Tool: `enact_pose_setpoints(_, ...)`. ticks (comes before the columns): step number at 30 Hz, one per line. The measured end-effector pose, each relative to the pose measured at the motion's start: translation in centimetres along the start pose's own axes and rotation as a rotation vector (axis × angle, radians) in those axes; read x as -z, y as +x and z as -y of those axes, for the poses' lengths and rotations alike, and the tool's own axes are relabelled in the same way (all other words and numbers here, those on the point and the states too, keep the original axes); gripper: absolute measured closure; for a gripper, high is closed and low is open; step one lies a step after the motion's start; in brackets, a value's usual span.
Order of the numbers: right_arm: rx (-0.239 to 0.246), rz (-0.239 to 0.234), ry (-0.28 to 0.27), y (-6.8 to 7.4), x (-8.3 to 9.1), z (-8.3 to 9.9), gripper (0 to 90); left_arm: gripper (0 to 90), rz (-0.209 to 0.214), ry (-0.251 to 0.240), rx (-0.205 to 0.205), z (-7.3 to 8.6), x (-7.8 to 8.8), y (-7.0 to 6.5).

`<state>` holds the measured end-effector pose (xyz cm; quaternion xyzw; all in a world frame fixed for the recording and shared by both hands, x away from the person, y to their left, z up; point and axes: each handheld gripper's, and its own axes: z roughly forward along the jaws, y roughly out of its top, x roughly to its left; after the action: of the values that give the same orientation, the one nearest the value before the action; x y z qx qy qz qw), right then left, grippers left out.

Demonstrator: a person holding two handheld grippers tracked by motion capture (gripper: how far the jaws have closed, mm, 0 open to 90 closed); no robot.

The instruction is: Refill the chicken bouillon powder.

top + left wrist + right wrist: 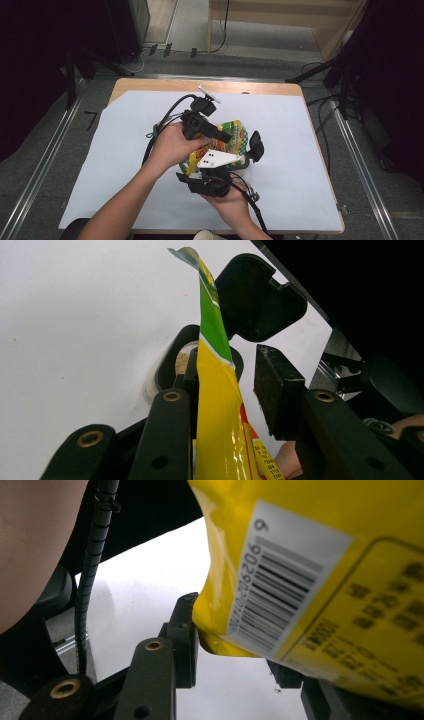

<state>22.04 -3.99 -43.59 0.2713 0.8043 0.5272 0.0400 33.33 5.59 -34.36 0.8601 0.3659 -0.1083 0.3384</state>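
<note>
While both tongs share the pouch (227,142) at mid-surface (300,150): left tongs (230,385) part-open, one pad touching its top edge at 12 o'clock; right tongs (240,650) part-closed around its lower corner, grip uncertain. Advice: firm both holds before pulling.

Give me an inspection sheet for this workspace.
Surface: white sheet over a wooden table, bare around the work.
Job's things: yellow-green snack bag, lifted between both tools.
Clutter: pale round thing at the near edge, unclear.
Grippers: left tool open, bag against one pad only; right tool around the bag's barcode corner, grip unclear.
Cables: black cable loops off the left tool.
Surroundings: floor cables, dark stands.
</note>
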Motion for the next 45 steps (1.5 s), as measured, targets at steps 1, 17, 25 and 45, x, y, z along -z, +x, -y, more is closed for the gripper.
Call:
enact_pose_setpoints(1,0.001,0.002,0.001,0.0,0.0,0.0,62.5,69.1,0.001,0.002,0.001,0.0,0.0,0.1)
enact_pose_setpoints(17,0.008,-0.008,-0.012,-0.3,-0.2,0.3,62.9,68.0,-0.030,0.002,-0.035,0.1,0.0,-1.0)
enact_pose_setpoints(25,0.018,-0.006,-0.010,-0.3,-0.3,0.4,63.0,69.2,-0.011,0.006,-0.022,0.1,0.0,-0.9)
enact_pose_setpoints(45,-0.006,-0.037,-0.005,-0.1,-0.1,-0.2,62.9,69.3,0.014,-0.005,0.001,0.0,0.4,-0.4)
